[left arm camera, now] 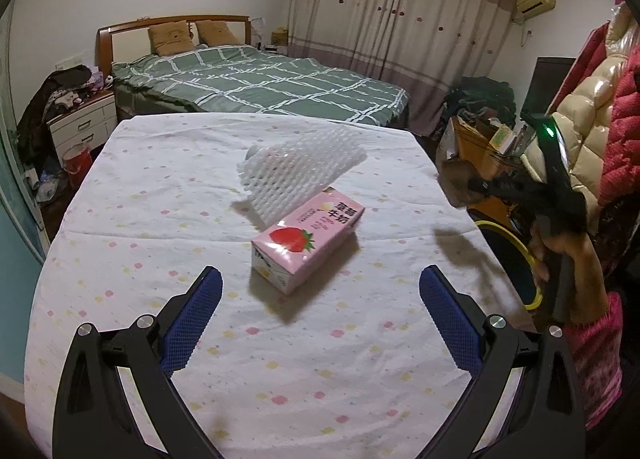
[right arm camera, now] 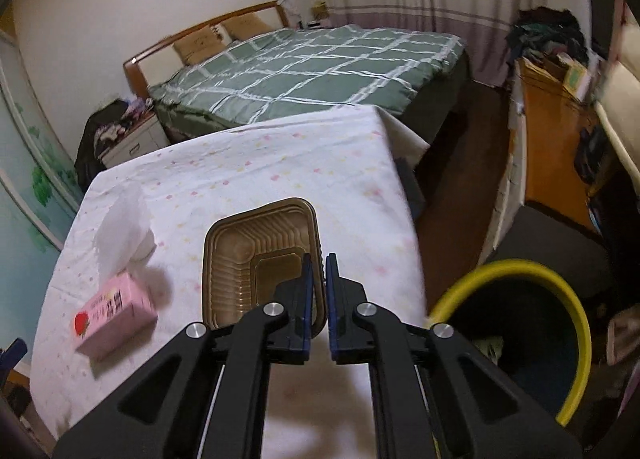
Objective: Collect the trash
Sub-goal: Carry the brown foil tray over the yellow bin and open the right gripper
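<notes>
A pink strawberry milk carton lies on its side on the white dotted tablecloth, with a white foam fruit net leaning just behind it. My left gripper hovers open right in front of the carton, with nothing between its fingers. My right gripper is shut on the rim of a brown plastic tray, held near the table's right edge. In the left wrist view that tray is a blur at the right, off the cloth. The carton and the net also show in the right wrist view.
A black bin with a yellow rim stands on the floor right of the table, and its rim shows behind the person's hand. A bed lies beyond the table. Clutter and coats crowd the right side.
</notes>
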A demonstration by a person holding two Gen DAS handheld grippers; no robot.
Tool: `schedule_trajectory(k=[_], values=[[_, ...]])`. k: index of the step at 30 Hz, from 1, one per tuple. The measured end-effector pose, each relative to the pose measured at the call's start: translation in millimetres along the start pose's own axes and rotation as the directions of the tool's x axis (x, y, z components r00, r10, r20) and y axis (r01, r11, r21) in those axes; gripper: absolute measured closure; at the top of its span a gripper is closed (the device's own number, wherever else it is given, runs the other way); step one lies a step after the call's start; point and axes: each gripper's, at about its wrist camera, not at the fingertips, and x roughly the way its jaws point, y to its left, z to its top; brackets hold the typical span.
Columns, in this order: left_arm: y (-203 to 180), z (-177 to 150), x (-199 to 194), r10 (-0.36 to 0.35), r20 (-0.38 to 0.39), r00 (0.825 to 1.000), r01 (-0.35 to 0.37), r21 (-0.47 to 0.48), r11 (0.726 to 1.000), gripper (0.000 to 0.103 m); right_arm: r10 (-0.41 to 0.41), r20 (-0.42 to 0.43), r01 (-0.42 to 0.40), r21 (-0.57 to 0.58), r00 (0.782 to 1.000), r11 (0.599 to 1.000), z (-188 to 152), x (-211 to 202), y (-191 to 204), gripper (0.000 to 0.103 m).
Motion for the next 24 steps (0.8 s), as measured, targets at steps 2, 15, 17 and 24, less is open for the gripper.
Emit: schedule_trajectory(k=[2,15,17,24], values=[[-2,0,-1,-0.006,-0.001,1.000,0.006,0.002,1.000,0.006,-0.030,0.021,0.029,0.042,0.999,0.999,-15,-17,-19,0.097],[-24,-5,-2,-0.029,-0.014,0.999,0.029,0.029,0.999,0.005,-0.240,-0.004,0.232,0.273,0.971,0.934,-94,-55,-135,0.097],[-27,-6,-3,-0.028,-0.014,0.999,0.029,0.037,0.999,0.005,-0.246,-0.018,0.241,0.274,0.969,0.931,-100,-52,-141,0.097],[-30,-5,-4,-0.019,-0.017,1.000,0.020,0.049,0.999,0.005,-0.251,-0.045,0.254,0.271,0.967,0.928,-105,-39,-141,0.096]])
